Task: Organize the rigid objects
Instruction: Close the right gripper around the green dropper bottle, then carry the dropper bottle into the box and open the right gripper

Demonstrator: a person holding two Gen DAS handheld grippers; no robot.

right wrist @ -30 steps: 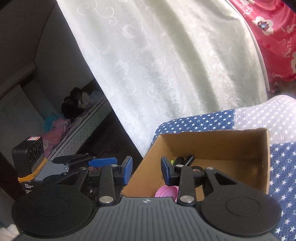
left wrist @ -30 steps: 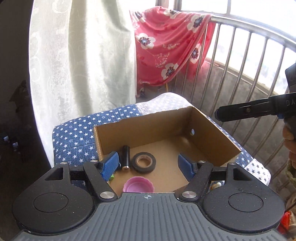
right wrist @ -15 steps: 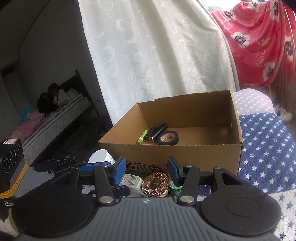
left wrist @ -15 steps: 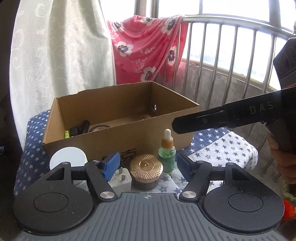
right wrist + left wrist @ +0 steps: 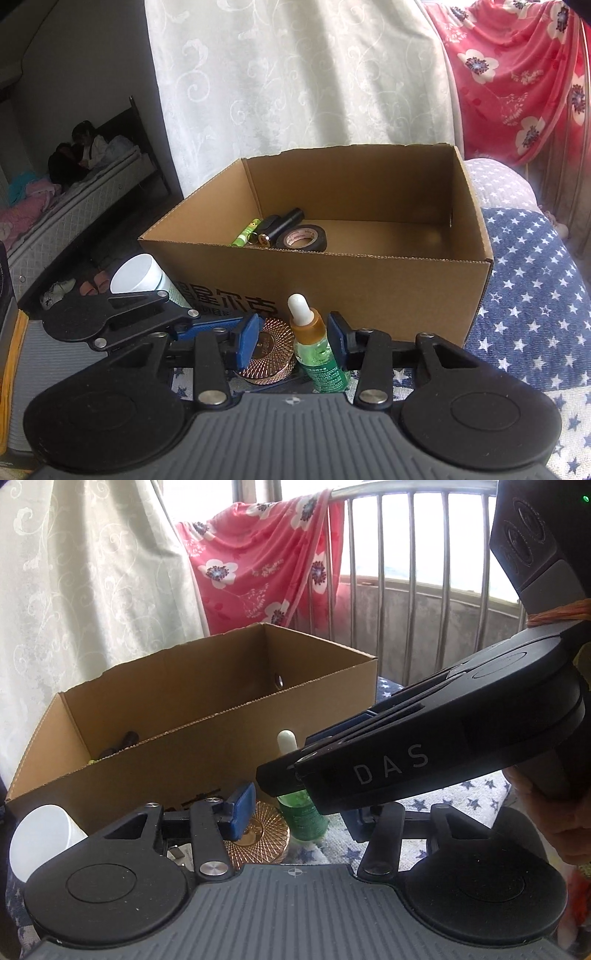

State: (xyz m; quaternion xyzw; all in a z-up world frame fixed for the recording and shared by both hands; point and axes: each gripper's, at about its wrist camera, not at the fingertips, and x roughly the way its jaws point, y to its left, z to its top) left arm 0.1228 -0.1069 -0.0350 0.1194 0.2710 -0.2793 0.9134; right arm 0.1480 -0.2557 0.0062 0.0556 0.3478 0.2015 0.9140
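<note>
A green dropper bottle (image 5: 321, 354) with a white bulb stands upright in front of the cardboard box (image 5: 369, 280). My right gripper (image 5: 291, 345) is open, its jaws on either side of the bottle, the right pad close to it. A round copper lid (image 5: 269, 354) lies just left of the bottle. My left gripper (image 5: 295, 818) is open, low in front of the same copper lid (image 5: 258, 834) and bottle (image 5: 306, 812); the right gripper's body covers part of its view. The box holds a black tape roll (image 5: 303, 238), a black tube (image 5: 282, 223) and a green stick (image 5: 245, 232).
A white cup (image 5: 138, 277) lies on its side left of the box; it also shows in the left wrist view (image 5: 40, 834). The box stands on a blue star-print cloth (image 5: 524, 295). A white curtain (image 5: 295, 74), red floral cloth (image 5: 266, 561) and metal railing (image 5: 424, 572) are behind.
Both grippers pulled back from over the box and dropped low in front of it. The right gripper now straddles the dropper bottle, and its body crosses the left view.
</note>
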